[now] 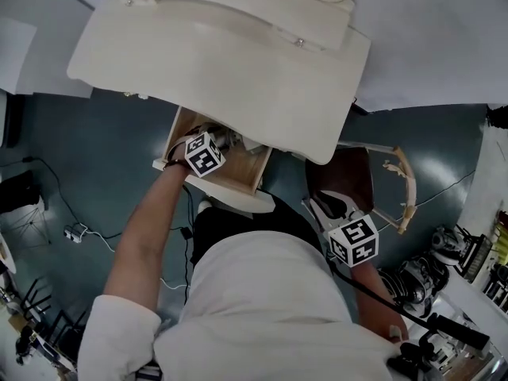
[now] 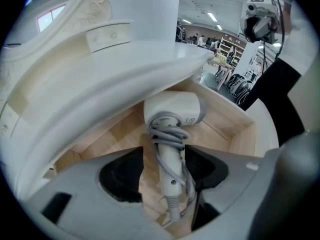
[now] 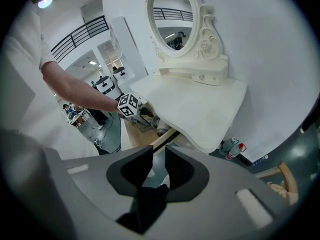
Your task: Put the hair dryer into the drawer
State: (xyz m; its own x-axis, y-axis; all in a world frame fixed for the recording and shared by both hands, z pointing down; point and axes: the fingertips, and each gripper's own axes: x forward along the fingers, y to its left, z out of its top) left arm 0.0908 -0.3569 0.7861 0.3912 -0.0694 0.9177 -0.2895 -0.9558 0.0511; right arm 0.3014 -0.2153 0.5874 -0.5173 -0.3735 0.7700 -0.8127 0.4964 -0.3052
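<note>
A white hair dryer (image 2: 172,113) lies on the wooden bottom of the open drawer (image 2: 222,130), its grey cord wound round the handle. My left gripper (image 2: 165,168) reaches down into the drawer (image 1: 238,182). Its jaws are open and straddle the handle, with a gap showing on the left side. In the head view its marker cube covers the left gripper (image 1: 211,148). My right gripper (image 1: 321,203) hangs off to the right of the drawer, near a chair. The right gripper (image 3: 159,160) is open by a narrow gap, with nothing between its jaws.
The white dressing table (image 1: 238,70) overhangs the drawer, and its oval mirror (image 3: 175,19) stands at the back. A wooden chair (image 1: 401,189) stands to the right. Two bottles (image 3: 235,149) stand by the wall. Cables (image 1: 79,232) and equipment (image 1: 444,252) lie on the floor.
</note>
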